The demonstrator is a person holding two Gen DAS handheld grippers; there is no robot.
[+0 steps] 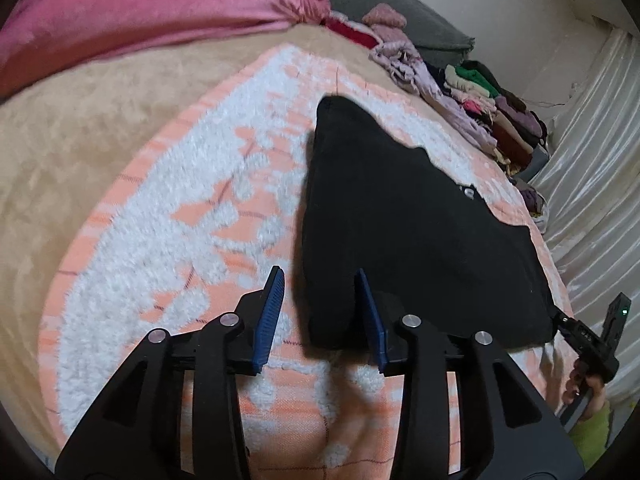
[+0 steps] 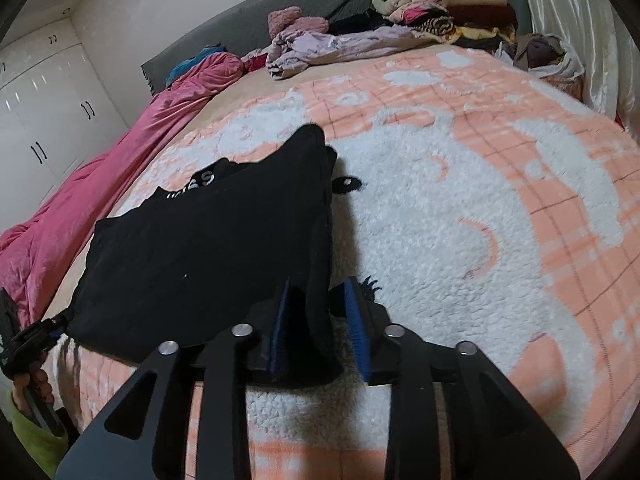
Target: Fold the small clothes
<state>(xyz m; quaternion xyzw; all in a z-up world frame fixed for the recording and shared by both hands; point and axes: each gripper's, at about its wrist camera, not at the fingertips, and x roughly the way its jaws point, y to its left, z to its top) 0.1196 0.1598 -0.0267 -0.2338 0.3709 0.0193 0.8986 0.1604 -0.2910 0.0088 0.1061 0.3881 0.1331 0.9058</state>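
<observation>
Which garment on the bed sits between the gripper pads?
The black garment, spread alone on the peach blanket, with an edge between both grippers' pads. The lilac garment and the folded stack lie far off by the headboard.

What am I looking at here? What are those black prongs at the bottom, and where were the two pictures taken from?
There is no robot. A person holds a tool in each hand, each with a camera looking along its two jaws. One picture is from the left gripper, the other from the right gripper. Both sit at near corners of a black garment on a peach-and-white blanket. Cloth lies between open jaws, not pinched. A pink quilt and a clothes pile lie beyond.
</observation>
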